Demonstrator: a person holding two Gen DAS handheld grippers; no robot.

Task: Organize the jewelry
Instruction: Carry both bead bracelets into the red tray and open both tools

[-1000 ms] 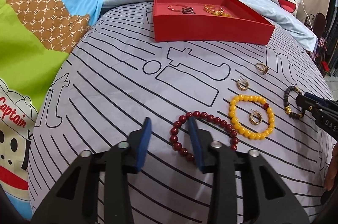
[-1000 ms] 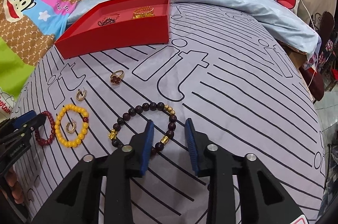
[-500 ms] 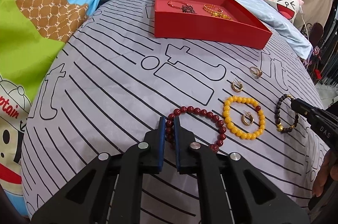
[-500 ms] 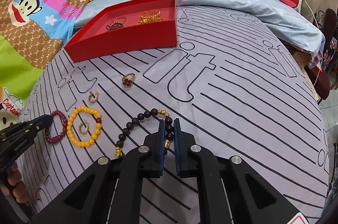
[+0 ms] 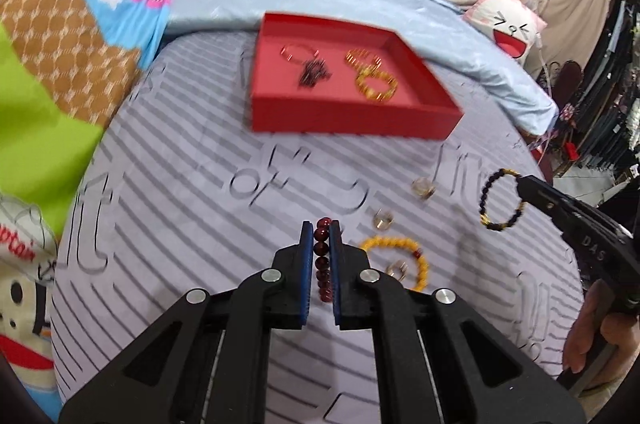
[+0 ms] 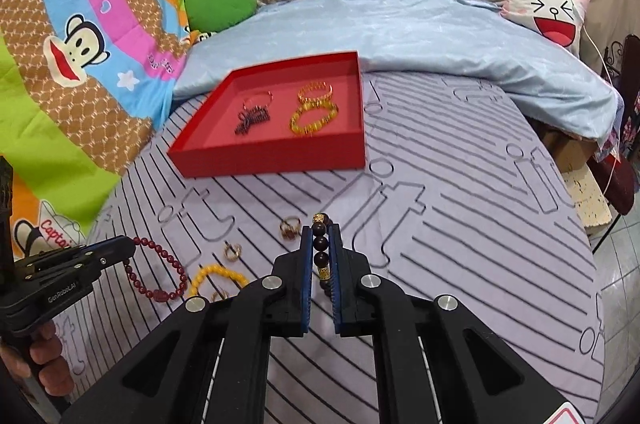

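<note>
Left gripper [image 5: 320, 242]: jaws clamped on the dark red bead bracelet [image 6: 154, 274], whose loop hangs clear of the striped bedsheet [image 5: 180, 224]. Right gripper [image 6: 320, 244]: jaws likewise closed, pinching the dark brown bracelet with gold charms [image 5: 500, 200], also lifted off the cloth. Step in hand, by my reading, is the carry — both pieces picked up, neither yet delivered. On the sheet just beyond the grippers lie a yellow bead bracelet [image 5: 396, 256] with a gold hoop earring [image 5: 396, 268] inside its ring, a second hoop [image 5: 382, 220] and a gold ring [image 5: 424, 187], all unattended. Farther off sits the red tray [image 6: 272, 160], already holding a thin bangle, a dark piece and gold bracelets. Next move calls for bringing both grippers over the tray's near wall, lowering onto bare floor — then releasing.
</note>
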